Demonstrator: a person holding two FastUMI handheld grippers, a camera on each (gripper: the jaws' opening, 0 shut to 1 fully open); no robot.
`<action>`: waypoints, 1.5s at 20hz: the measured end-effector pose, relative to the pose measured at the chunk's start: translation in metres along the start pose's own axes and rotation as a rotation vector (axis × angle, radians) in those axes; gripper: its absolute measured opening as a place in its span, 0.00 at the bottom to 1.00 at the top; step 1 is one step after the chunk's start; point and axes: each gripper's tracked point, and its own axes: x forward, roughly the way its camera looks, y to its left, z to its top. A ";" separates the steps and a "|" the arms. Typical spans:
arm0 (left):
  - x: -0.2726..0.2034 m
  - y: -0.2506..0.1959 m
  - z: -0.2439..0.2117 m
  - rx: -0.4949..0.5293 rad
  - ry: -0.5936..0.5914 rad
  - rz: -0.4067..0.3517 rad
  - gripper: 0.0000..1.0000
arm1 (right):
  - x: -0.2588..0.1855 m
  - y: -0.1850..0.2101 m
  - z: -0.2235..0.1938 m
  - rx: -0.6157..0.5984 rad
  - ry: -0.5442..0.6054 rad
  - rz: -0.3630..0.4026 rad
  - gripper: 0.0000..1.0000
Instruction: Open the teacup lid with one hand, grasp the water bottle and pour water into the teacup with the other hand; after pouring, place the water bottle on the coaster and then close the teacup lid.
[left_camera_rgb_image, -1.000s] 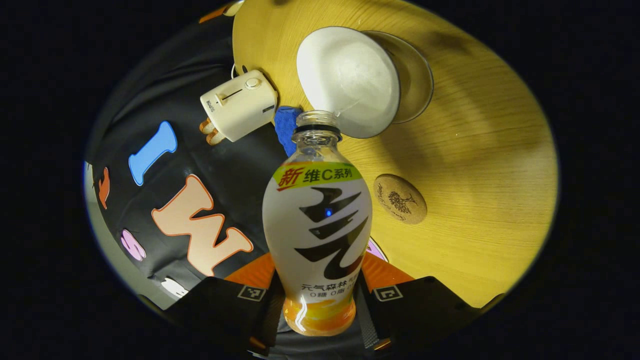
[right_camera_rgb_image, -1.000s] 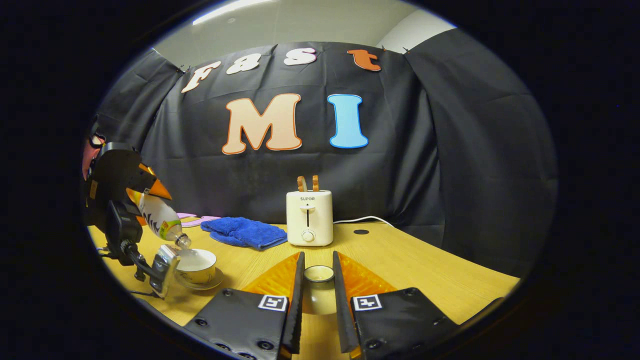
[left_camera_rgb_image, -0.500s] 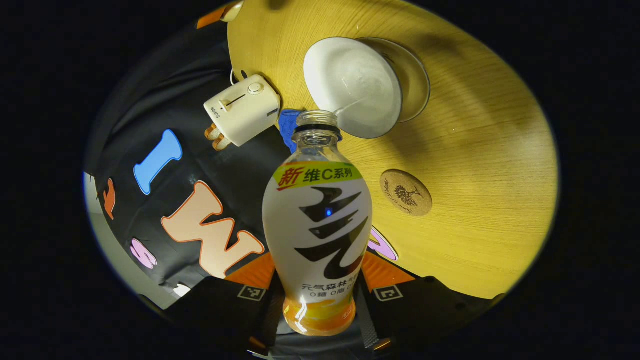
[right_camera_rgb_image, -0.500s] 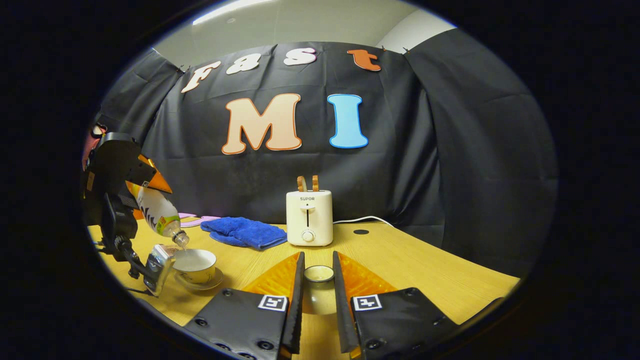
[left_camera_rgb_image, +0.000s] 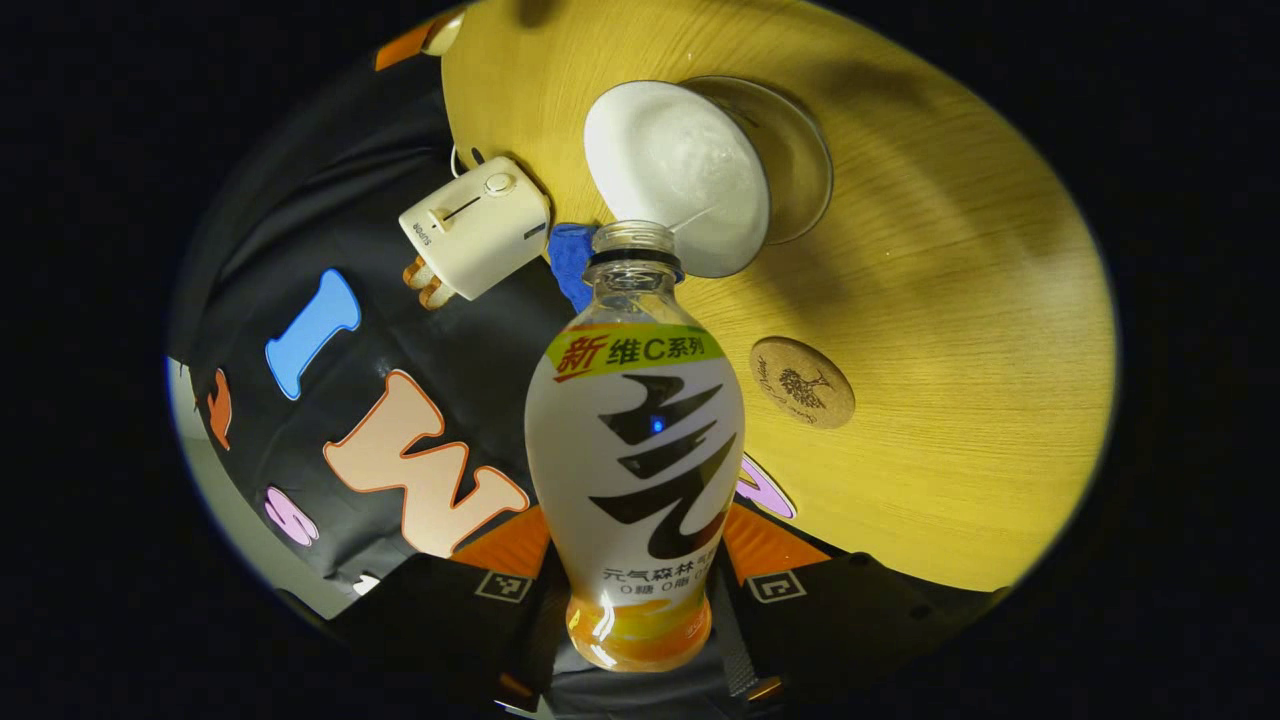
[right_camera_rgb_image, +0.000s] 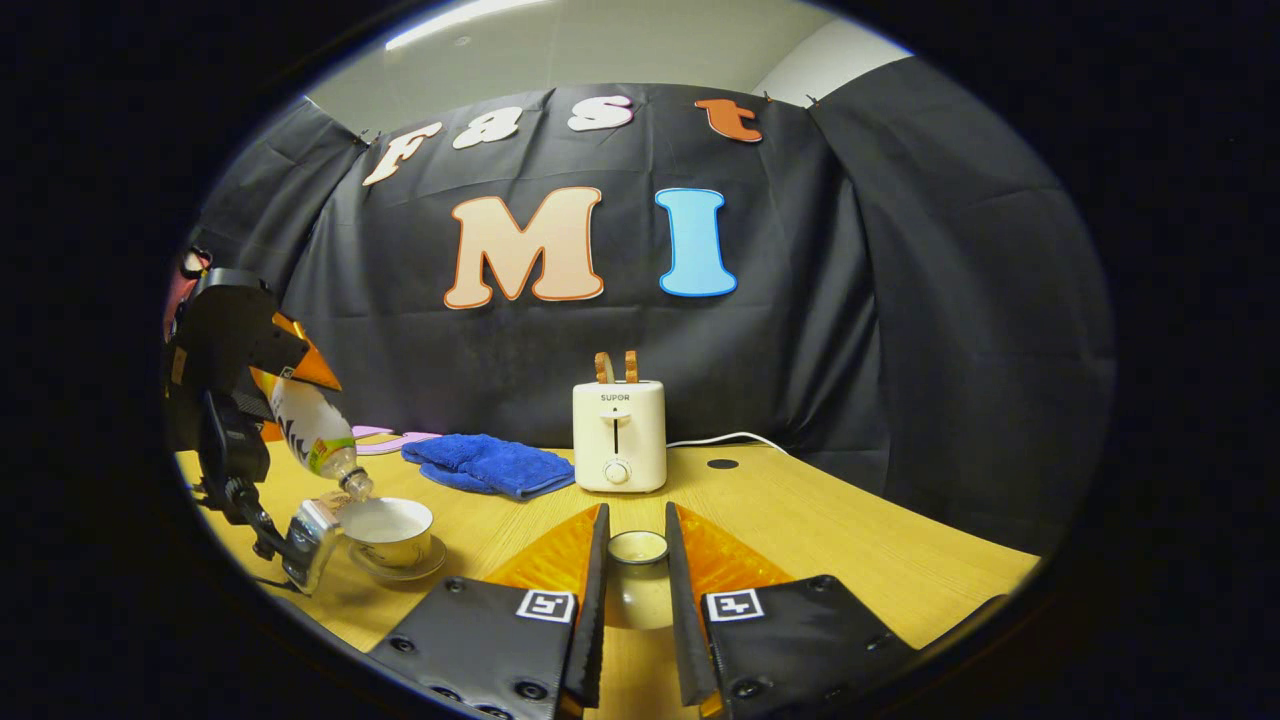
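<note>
Water bottle (left_camera_rgb_image: 634, 440) sits clamped in our left gripper (left_camera_rgb_image: 635, 600), tipped neck-down so its open mouth hangs just over the teacup (left_camera_rgb_image: 675, 175) ahead of the fingers, which we judge is the pouring step. Our right gripper (right_camera_rgb_image: 637, 585) is closed on the teacup lid (right_camera_rgb_image: 637, 548), holding it clear to the side. Beside the bottle's shoulder, the coaster (left_camera_rgb_image: 802, 382) lies bare on the desk (left_camera_rgb_image: 950, 330), ready for the bottle.

Wooden table (right_camera_rgb_image: 850, 540), light yellow grain. On it: saucer (right_camera_rgb_image: 425, 570) under a white teacup (right_camera_rgb_image: 392, 530) near the left edge; round cork coaster (left_camera_rgb_image: 802, 382) a little apart from the saucer; blue cloth (right_camera_rgb_image: 487, 464) and white toaster (right_camera_rgb_image: 619, 436) along the back, toaster's cord (right_camera_rgb_image: 725, 438) trailing right
</note>
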 end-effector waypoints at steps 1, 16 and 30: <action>0.000 -0.001 0.001 -0.016 -0.008 -0.004 0.63 | 0.000 0.000 0.000 0.000 0.000 0.000 0.34; -0.011 -0.022 -0.002 -0.811 -0.223 0.043 0.62 | -0.001 -0.001 0.000 0.000 0.001 -0.002 0.33; -0.004 0.013 -0.005 -1.824 -0.543 0.169 0.52 | -0.001 -0.001 0.000 -0.001 0.003 -0.004 0.34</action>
